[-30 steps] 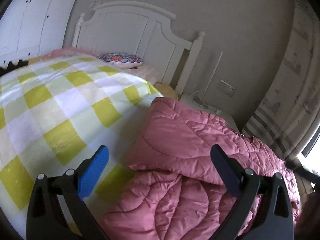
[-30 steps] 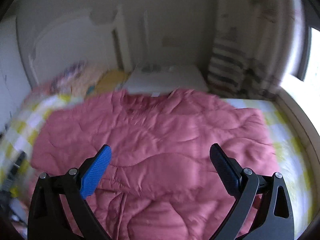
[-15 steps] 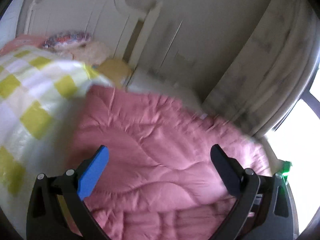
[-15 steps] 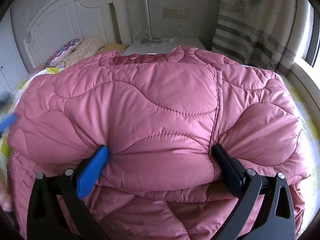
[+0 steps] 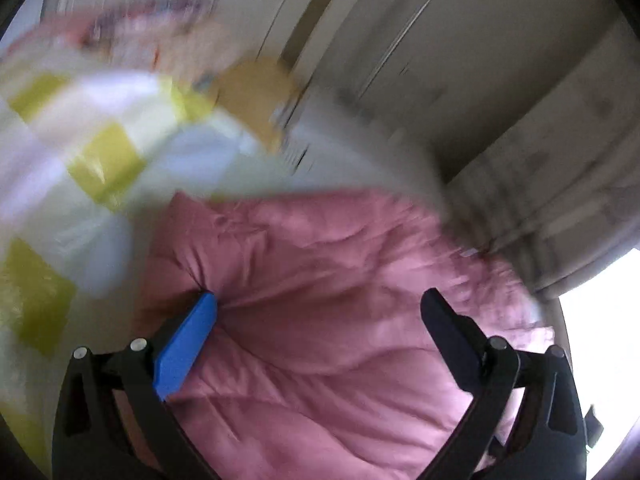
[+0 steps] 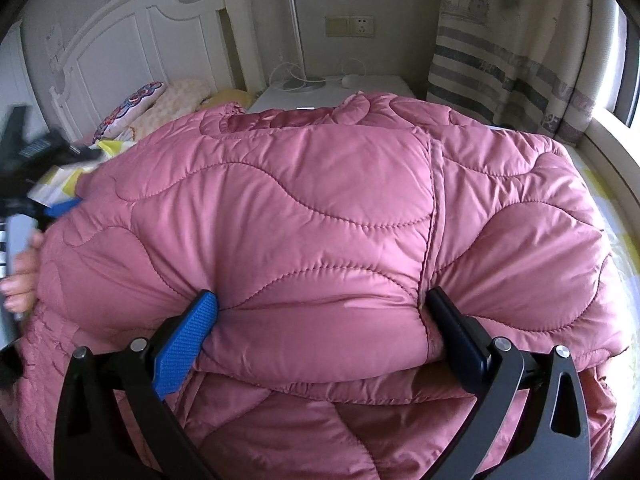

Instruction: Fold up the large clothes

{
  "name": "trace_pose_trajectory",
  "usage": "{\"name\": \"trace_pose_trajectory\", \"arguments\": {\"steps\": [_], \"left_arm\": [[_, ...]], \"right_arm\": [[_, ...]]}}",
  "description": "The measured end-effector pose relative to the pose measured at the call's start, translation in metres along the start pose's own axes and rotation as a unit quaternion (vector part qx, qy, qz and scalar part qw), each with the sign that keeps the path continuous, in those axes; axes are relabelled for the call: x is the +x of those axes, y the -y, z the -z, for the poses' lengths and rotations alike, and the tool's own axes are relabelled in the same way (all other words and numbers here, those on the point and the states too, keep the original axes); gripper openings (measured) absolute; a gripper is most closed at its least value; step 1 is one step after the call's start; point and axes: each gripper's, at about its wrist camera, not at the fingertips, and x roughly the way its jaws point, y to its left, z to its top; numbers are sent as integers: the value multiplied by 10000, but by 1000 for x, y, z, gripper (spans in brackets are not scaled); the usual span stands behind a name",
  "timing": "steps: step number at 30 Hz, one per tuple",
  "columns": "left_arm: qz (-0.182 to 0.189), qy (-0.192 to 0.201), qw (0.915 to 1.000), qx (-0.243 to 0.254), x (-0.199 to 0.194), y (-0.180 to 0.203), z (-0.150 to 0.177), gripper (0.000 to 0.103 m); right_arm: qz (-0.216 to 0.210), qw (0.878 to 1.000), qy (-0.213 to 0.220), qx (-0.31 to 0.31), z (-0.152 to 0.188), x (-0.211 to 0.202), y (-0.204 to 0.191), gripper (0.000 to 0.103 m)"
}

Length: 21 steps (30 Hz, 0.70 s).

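Observation:
A pink quilted puffer jacket [image 6: 320, 208] lies on the bed, its upper part folded over in a thick roll. My right gripper [image 6: 320, 312] is wide open with the folded edge bulging between its two fingers, which press into the fabric. My left gripper [image 5: 320, 316] is also wide open over the jacket [image 5: 340, 280] near its left edge; its blue finger [image 5: 188, 344] touches the fabric. That view is blurred by motion. The left gripper also shows at the left edge of the right wrist view [image 6: 36, 184], beside the jacket.
The bed has a yellow and white checked cover [image 5: 80, 152]. A white headboard [image 6: 132, 40], pillows [image 6: 160, 100], a white nightstand [image 6: 332, 88] with a lamp pole, and a striped curtain [image 6: 512, 52] stand behind. A window ledge [image 6: 616, 152] runs along the right.
Both grippers have come down onto the jacket. The right one closed in on the folded edge and now holds still; the left one swung right and lower, and is still moving.

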Motion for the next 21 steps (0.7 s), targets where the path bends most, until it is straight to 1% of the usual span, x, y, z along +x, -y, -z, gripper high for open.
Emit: {"name": "trace_pose_trajectory", "arguments": {"steps": [2,3,4,5,6,7,8,9,10,11,13,14,15,18,21], "left_arm": [[-201,132,9995,226,-2,5,-2,101],[-328,148,9991,238,-6,10,-1,101],[-355,261,9988,191,-12,12,0,100],[-359,620,9974,123,-28,17,7,100],[-311,879,9956,130,-40,18,14,100],[-200,1108,9933,245,-52,27,25,101],[-111,1200,9914,519,-60,38,38,101],[-147,1205,9898,742,-62,48,45,101],[-400,1158,9858,1146,-57,62,59,101],[-555,1093,9837,1315,-53,67,65,101],[-983,621,9777,1748,-17,75,80,101],[-1132,502,9751,1840,-5,74,85,101],[-1257,465,9718,1939,0,76,87,101],[-1339,564,9717,1862,-15,78,85,101],[-1317,1031,9696,1784,-45,75,101,101]], "right_arm": [[-34,10000,-5,26,0,0,1,99],[-57,10000,-6,40,-1,1,3,99],[-78,10000,-8,53,-1,1,4,99],[-96,9999,-9,63,-1,1,4,99],[-113,9999,-3,74,-1,1,5,99],[-118,9999,2,76,-1,1,5,99],[-122,9999,7,79,-1,1,6,99],[-126,9999,8,82,-1,1,6,99],[-119,9999,4,78,-1,1,5,99],[-115,9999,5,77,-1,1,5,99],[-121,9999,8,80,-1,0,5,99],[-131,9999,15,90,-1,0,6,99],[-128,9999,3,91,0,1,6,99],[-146,9998,11,107,-1,0,6,99],[-163,9998,15,117,0,-1,6,99]]}}
